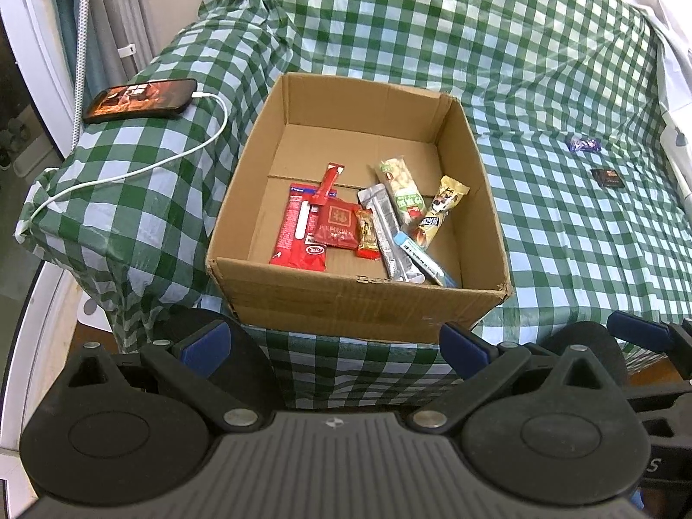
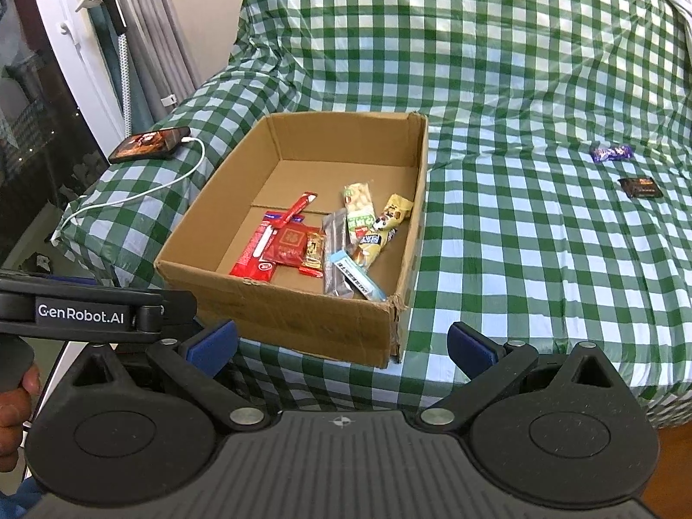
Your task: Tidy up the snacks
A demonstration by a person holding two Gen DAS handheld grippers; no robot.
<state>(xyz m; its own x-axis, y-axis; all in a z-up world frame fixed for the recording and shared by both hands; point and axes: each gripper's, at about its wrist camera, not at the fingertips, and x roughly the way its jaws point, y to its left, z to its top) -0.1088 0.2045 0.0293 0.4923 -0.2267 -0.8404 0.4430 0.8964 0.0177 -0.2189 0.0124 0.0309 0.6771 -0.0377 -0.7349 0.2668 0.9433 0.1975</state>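
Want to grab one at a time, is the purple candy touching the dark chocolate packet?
Apart. In the right wrist view, checkered cloth shows plainly between the purple candy and the dark chocolate packet.

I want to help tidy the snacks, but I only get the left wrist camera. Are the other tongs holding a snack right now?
Observer: No. In the right wrist view, the right tongs are open and there is nothing between them.
Child: Is there any writing in that picture?
Observer: Yes. A GenRobot.AI label sits on a black bar at the left edge.
Child: Can you see a person?
Observer: Only part of one. The fingers of a hand show below that bar, in the bottom left corner.
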